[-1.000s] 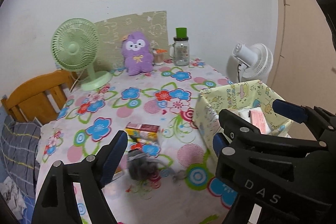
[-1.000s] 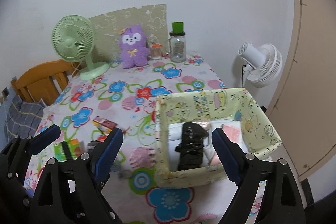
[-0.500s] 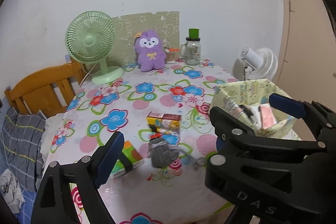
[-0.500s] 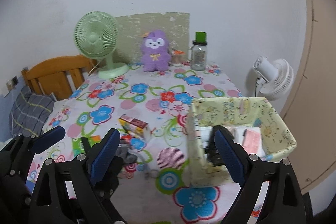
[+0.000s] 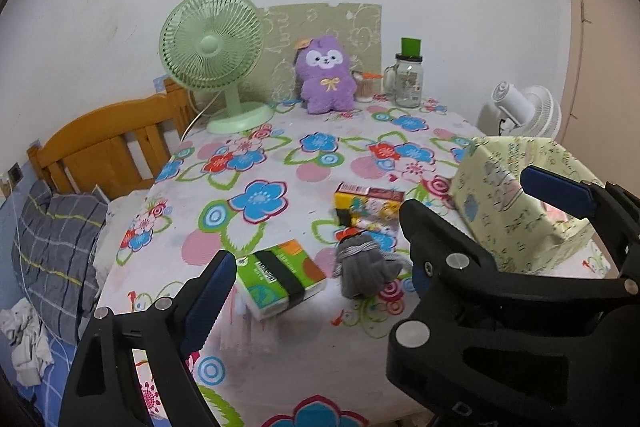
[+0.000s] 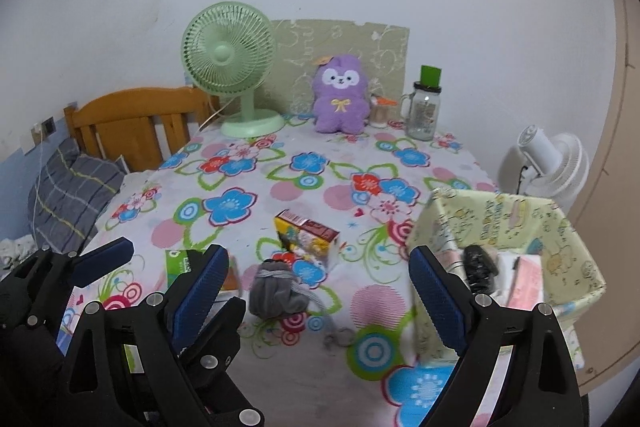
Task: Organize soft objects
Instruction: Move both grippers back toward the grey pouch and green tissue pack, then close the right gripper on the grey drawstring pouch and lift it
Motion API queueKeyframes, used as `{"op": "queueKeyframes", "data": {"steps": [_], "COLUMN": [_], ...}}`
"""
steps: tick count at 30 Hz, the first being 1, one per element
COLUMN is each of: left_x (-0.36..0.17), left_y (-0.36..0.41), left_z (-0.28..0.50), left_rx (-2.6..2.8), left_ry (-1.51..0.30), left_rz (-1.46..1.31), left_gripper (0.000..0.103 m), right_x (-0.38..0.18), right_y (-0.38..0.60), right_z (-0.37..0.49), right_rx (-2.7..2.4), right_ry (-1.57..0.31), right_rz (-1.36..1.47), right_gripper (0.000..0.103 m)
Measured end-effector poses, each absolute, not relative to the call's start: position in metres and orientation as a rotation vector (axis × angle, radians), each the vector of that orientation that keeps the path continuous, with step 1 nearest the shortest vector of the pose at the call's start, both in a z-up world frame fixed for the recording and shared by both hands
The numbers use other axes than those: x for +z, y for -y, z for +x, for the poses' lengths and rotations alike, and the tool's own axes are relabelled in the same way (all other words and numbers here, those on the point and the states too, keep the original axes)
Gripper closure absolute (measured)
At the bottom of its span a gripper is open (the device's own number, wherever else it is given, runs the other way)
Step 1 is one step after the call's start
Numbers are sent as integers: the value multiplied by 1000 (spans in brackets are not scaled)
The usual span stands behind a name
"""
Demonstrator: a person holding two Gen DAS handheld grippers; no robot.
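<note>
Task is sitting partway done, by the look of it. The bin (image 6: 516, 223) at the desk's (image 6: 280, 355) right edge is already holding a black bundle (image 6: 478, 267), a pink pack (image 6: 526, 281) and something white that is too hidden to name. Still lying out on the desk: 1 grey pouch (image 6: 278, 291) near the front middle, well apart from the bin, 1 green tissue pack (image 5: 280, 277) just left of it, and 1 yellow-red carton (image 6: 306, 237) just behind it. The purple plush (image 6: 340, 95) is sitting at the back between the green fan (image 6: 230, 61) and the jar (image 6: 424, 109); whether it counts as left to sort I cannot tell.

Left gripper (image 5: 316, 281) is hovering above the front of the desk with jaws spread wide, holding nothing; the tissue pack and pouch are lying beyond and between its fingers. Right gripper (image 6: 320, 291) is hanging beside it, jaws also wide apart and gripping nothing, the pouch showing between them and the bin just past the right finger.

Counts: 2 grippers, 1 bin, 1 pouch, 1 tissue pack, 1 carton, 1 plush, 1 jar, 1 small cup (image 6: 380, 113) beside it, 2 fans (green on the desk, white fan (image 6: 552, 163) off its right side), 1 wooden headboard (image 6: 140, 123), 1 grey pillow (image 6: 72, 191).

Likely next pick: the pouch, being soft and nearest.
</note>
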State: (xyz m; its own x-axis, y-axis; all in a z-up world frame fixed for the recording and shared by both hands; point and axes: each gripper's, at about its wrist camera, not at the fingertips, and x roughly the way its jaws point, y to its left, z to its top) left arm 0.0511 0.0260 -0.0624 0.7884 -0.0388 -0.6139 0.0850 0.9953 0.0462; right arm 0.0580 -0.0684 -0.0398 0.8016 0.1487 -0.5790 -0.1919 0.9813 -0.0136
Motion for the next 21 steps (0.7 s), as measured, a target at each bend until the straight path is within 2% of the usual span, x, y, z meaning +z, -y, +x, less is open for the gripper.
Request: {"op": "queueKeyframes", "data": {"steps": [18,21], "left_x": [-107,-116], "left_y": [-54,-57], "left_z": [81,87], "left_rx": [-45,-41], "left_ry": [-752,-777], "left_rz": [79,83], "left_gripper": [12,12], "right_x": [-89,-97], "right_y": [39,34], "right_z": [91,98], "right_rx": [214,218], "right_ry": [-752,-777], "right_rz": [-84,-98], "right_gripper": [10,13]}}
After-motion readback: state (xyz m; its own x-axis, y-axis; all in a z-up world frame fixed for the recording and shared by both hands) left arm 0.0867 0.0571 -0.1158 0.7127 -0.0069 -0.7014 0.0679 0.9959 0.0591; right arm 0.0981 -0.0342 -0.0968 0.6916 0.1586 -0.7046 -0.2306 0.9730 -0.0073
